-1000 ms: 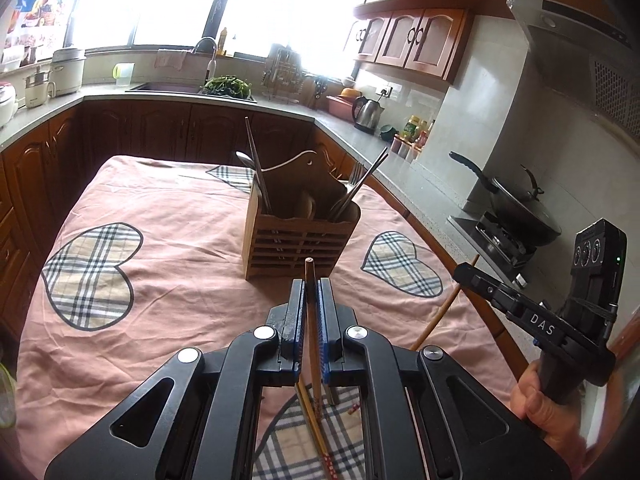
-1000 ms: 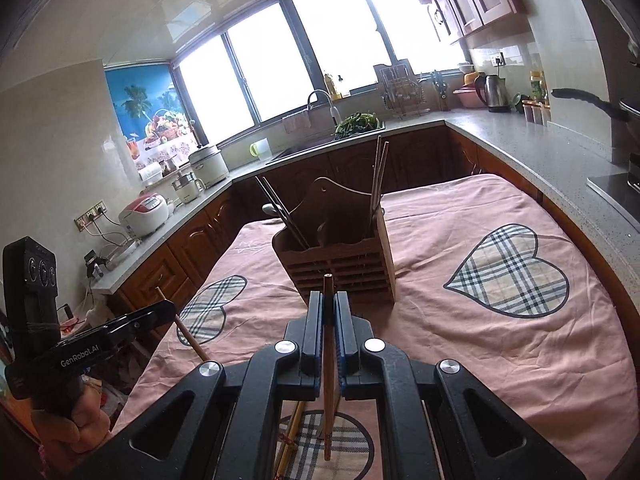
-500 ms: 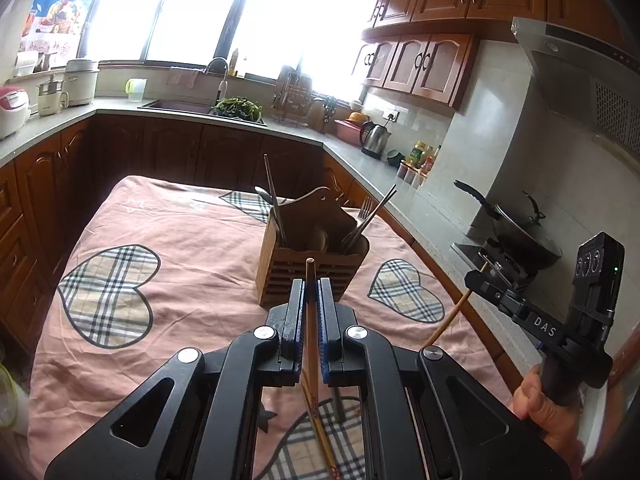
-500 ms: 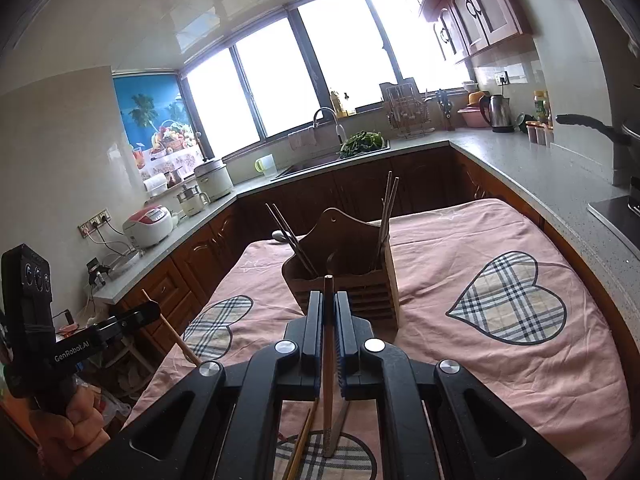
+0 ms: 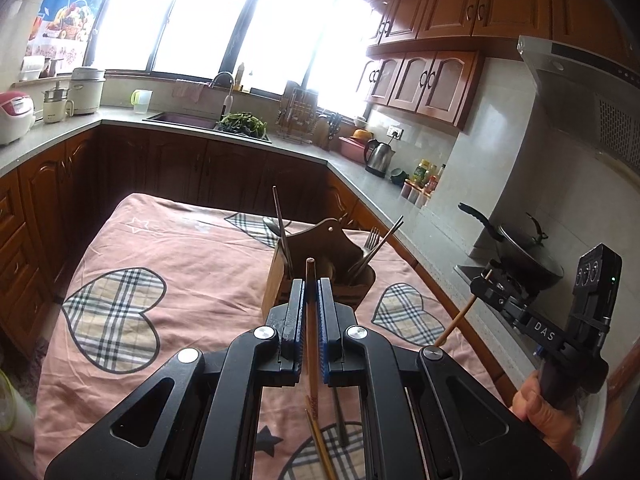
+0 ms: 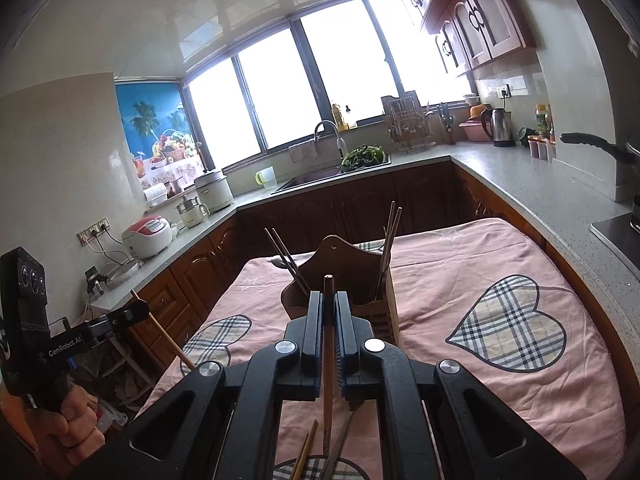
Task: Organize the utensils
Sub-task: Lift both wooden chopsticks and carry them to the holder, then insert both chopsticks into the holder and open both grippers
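A wooden utensil holder (image 5: pixel 280 276) stands mid-table and holds chopsticks, a fork and a spoon; it also shows in the right wrist view (image 6: pixel 384 312). My left gripper (image 5: pixel 311 292) is shut on a brown chopstick (image 5: pixel 311 320), raised above the table short of the holder. My right gripper (image 6: pixel 329 304) is shut on another brown chopstick (image 6: pixel 328 352), also raised short of the holder. Loose chopsticks (image 5: pixel 320 444) and a metal utensil (image 5: pixel 340 416) lie on the cloth below the grippers. The right gripper shows in the left wrist view (image 5: pixel 486 280), the left gripper in the right wrist view (image 6: pixel 138 308).
The table has a pink cloth with plaid hearts (image 5: pixel 160 248). Wooden cabinets and a grey counter (image 5: pixel 192 128) surround it, with a sink, kettle (image 5: pixel 378 156), rice cookers and a wok (image 5: pixel 524 248) on the stove at right.
Both grippers have risen and pulled back with their chopsticks; the holder looks smaller and lower in both views. Both stay shut.
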`<state>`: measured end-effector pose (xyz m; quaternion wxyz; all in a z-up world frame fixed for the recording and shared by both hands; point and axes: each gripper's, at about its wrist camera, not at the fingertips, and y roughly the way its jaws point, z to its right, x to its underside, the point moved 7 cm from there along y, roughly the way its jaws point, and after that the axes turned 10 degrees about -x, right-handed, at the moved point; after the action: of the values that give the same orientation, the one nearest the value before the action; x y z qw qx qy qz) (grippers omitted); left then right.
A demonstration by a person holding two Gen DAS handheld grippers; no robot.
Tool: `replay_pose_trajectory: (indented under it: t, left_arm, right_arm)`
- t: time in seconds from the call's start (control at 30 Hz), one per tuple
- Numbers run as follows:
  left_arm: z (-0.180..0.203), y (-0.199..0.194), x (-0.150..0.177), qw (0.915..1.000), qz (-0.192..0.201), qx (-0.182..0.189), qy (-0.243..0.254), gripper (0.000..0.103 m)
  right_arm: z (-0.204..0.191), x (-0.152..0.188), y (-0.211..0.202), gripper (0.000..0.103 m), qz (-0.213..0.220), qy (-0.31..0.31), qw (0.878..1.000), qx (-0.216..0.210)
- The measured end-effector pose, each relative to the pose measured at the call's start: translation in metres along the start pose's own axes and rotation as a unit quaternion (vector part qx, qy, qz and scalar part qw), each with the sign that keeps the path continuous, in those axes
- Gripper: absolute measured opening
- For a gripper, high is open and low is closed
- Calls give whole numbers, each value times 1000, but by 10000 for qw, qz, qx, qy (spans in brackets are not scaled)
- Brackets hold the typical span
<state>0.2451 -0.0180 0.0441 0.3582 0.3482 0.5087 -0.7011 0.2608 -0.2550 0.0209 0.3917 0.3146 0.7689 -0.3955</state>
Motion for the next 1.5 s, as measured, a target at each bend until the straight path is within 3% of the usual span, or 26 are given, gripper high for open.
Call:
replay_pose_trajectory:
  t: [0.37,1.07,1.27,1.5]
  left_arm:
    - [-2,19,-23,9999,82,21,-68,5]
    - [2,71,-112,9959,872,-141,-196,5]
    - [5,96,-116,9954,909,-253,-145,5]
    - [-3,136,-87,9975,544,-415,-197,5]
  right_arm:
    - [8,-29,12,5,270,9,9996,7]
    - [46,-119,51,5,1285,-114,9907,426]
    - [52,-114,73,5,1264,-184,9904,524]
    - [62,-84,99,5,945,-127,9938,569]
